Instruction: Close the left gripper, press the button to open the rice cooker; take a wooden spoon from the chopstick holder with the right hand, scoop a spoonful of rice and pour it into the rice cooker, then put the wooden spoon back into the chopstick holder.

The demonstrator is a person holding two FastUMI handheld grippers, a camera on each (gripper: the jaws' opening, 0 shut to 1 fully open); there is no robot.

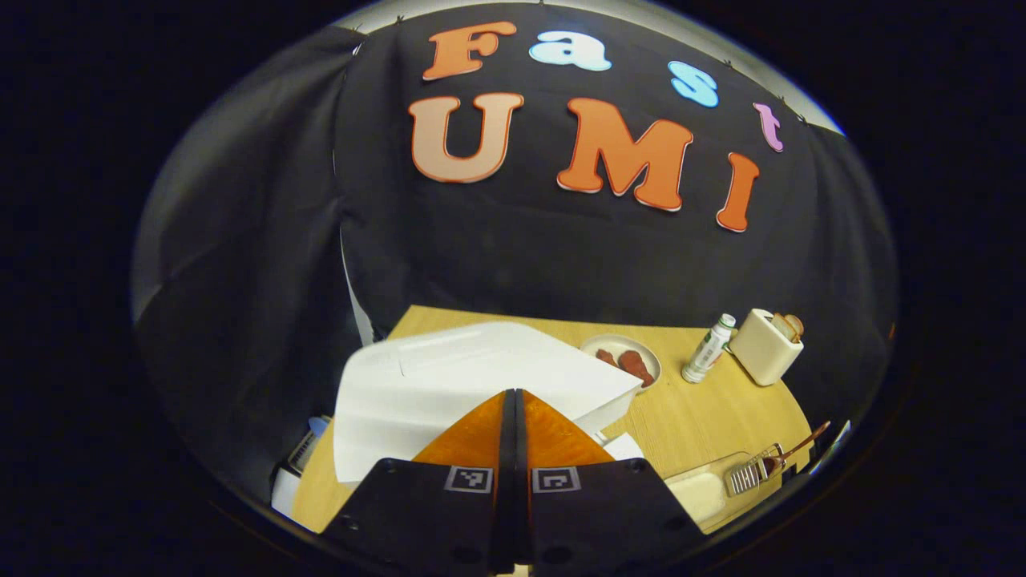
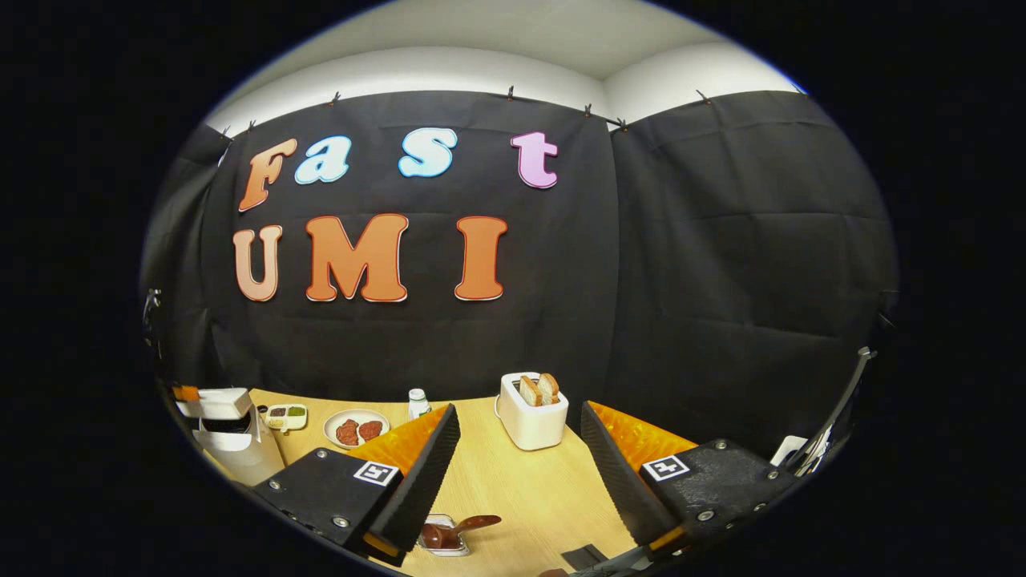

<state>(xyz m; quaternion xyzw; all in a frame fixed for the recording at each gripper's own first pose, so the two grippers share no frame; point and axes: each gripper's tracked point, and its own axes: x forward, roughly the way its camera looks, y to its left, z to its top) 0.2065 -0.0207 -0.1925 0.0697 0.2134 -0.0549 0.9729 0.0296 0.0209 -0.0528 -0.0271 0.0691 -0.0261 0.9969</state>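
Fingers of the left gripper (image 1: 513, 401) are pressed flat together with no gap between them and nothing held, their tips pointing at the white rice cooker (image 1: 449, 385) just ahead, whose lid looms large in the left gripper view; whether the tips touch it cannot be told. In the right gripper view that rice cooker (image 2: 232, 437) stands at the far left of the wooden table (image 2: 529, 489), and its lid appears raised. The right gripper (image 2: 519, 449) has its fingers spread wide apart and holds nothing. Below and between them, near the table's front edge, the wooden spoon (image 2: 461, 529) stands in the clear chopstick holder (image 2: 441, 541), its handle slanting out to the right. In the left gripper view the same wooden spoon (image 1: 789, 453) juts from the chopstick holder (image 1: 753, 473) at the right, just beside a clear container of rice (image 1: 701, 493). Farther back on the table stand a plate of meat (image 2: 357, 429), a small bottle (image 2: 417, 403) and a white toaster (image 2: 531, 417) with bread slices in it.
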